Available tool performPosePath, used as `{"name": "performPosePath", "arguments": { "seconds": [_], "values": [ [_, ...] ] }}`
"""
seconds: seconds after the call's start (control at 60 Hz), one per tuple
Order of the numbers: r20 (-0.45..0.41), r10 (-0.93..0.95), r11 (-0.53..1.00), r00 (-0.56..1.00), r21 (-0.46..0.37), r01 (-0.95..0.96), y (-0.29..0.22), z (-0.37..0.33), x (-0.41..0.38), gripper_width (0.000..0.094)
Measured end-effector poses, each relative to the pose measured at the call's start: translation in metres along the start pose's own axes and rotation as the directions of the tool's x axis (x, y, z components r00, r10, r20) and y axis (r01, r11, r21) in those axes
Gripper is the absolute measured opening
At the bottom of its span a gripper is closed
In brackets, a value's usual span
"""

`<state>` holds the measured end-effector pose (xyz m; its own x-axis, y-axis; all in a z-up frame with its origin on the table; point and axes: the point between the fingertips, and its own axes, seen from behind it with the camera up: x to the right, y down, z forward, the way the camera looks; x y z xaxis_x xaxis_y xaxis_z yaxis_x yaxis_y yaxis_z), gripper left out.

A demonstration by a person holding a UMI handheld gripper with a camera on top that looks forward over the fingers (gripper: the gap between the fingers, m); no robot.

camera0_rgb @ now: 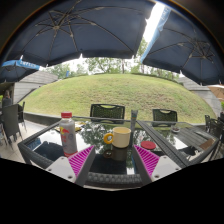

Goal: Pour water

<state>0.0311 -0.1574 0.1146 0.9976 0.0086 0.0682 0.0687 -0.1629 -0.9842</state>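
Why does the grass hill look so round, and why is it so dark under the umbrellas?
Gripper view: the wide lens bends straight lines, so the green grass hill bulges; the big dark patio umbrellas shade the glass-topped table, while bright sky glares between them; the open claw sits in shadow, short of the yellow mug and the red-capped clear plastic bottle.

You are outdoors, on a garden patio set up for eating. Two dark patio umbrellas (pixel 90 30) spread overhead, with bright sky showing in the gap between them. Beyond the far edge of the glass-topped bench (pixel 45 150) rises a mown grass mound (pixel 110 95), with trees (pixel 100 65) behind it. Dark outdoor chairs (pixel 107 112) stand along the bench's far edge and at its left side. A small building (pixel 30 85) sits at the left of the mound. The bench's glass top reflects the sky.
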Motion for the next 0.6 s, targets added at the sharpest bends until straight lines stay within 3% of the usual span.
{"name": "performPosePath", "arguments": {
  "seconds": [0.25,0.6],
  "values": [
    [0.069,0.013,1.000,0.998,0.004,-0.014,0.001,0.003,-0.021,0.0789],
    [0.225,0.014,1.000,0.974,-0.004,-0.013,-0.006,0.068,-0.138,0.0786]
  ]
}}
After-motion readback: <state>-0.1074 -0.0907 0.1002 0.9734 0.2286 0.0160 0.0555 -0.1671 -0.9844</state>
